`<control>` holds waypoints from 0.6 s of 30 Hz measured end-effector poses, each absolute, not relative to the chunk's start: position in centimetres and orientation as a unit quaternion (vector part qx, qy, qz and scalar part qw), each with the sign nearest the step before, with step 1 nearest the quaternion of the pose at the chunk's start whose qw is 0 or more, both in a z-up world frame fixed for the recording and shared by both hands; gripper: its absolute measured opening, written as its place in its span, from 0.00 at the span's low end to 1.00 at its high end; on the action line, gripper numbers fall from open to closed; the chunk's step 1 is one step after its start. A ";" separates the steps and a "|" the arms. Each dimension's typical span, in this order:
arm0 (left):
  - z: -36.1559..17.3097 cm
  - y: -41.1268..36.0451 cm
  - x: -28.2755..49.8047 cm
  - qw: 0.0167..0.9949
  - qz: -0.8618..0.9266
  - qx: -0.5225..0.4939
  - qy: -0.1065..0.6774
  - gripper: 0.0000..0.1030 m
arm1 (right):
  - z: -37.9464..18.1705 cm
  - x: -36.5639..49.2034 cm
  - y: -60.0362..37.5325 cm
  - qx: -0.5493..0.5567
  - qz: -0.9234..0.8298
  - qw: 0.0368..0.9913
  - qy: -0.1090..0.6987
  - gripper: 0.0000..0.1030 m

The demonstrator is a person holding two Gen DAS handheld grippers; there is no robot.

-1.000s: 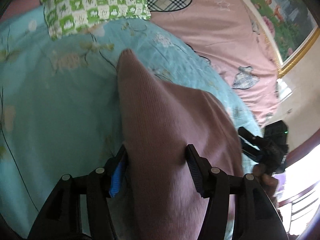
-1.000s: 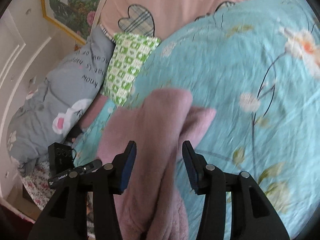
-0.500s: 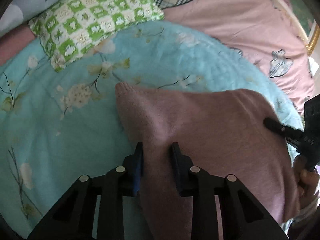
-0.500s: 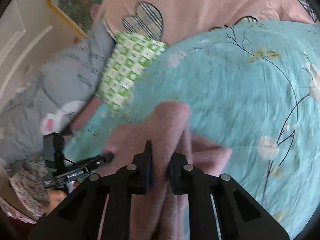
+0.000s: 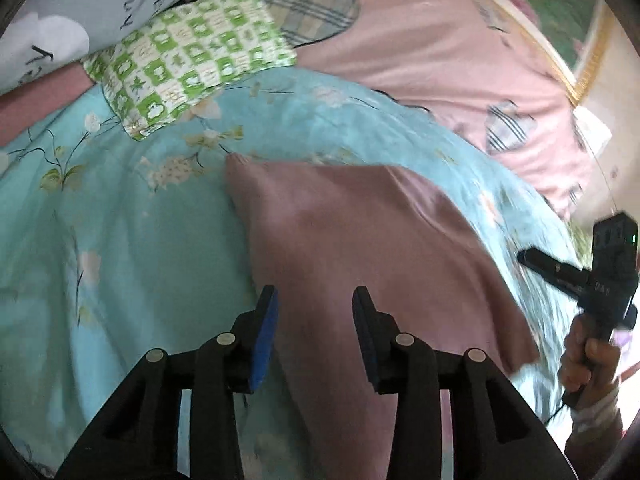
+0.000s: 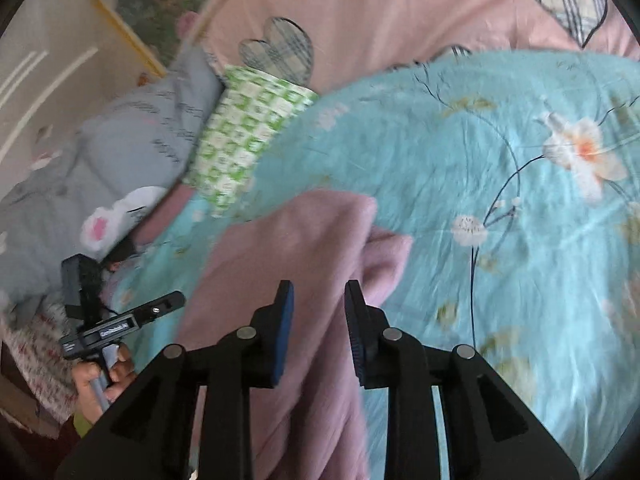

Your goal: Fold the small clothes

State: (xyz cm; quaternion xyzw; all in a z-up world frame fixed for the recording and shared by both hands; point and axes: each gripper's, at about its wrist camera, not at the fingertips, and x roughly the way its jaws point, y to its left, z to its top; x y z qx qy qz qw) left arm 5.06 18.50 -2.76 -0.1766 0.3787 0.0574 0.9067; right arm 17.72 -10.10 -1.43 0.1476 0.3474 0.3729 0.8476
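Note:
A dusty-pink knit garment (image 5: pixel 360 240) lies spread on the turquoise floral bedspread (image 5: pixel 100 220). My left gripper (image 5: pixel 314 300) is open, its jaws parted above the garment's near edge. In the right wrist view the same pink garment (image 6: pixel 292 264) lies bunched with a fold at its right side. My right gripper (image 6: pixel 318 294) is open, jaws parted over that fold. The right gripper also shows in the left wrist view (image 5: pixel 580 276), held in a hand at the garment's right. The left gripper shows in the right wrist view (image 6: pixel 120 320) at the garment's left.
A green-and-white checked pillow (image 5: pixel 188 56) lies at the far edge of the bedspread, with a grey printed cushion (image 6: pixel 120 140) beside it. A pink sheet with plaid hearts (image 5: pixel 440 40) covers the bed beyond. A framed picture (image 6: pixel 136 4) hangs on the wall.
Both grippers were shut on the pink garment half a second ago and have now opened, letting it go. The garment now lies flatter on the bedspread.

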 end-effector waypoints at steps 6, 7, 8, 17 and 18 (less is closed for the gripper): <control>-3.1 14.5 -1.1 0.913 0.030 -0.136 0.383 0.57 | -1.7 11.5 -10.1 0.123 0.393 0.848 0.333 0.27; -3.2 14.0 -2.0 0.914 0.025 -0.128 0.384 0.58 | -2.0 10.9 -9.9 0.115 0.390 0.851 0.333 0.28; -3.4 13.5 -2.8 0.914 0.021 -0.120 0.387 0.59 | -2.3 10.4 -9.8 0.106 0.385 0.854 0.332 0.32; -6.6 9.6 -4.6 0.910 0.040 -0.045 0.409 0.59 | -4.3 9.3 -9.1 0.099 0.377 0.856 0.338 0.45; -7.0 9.5 -4.4 0.910 0.050 -0.044 0.409 0.58 | -4.5 9.3 -8.8 0.090 0.373 0.858 0.341 0.45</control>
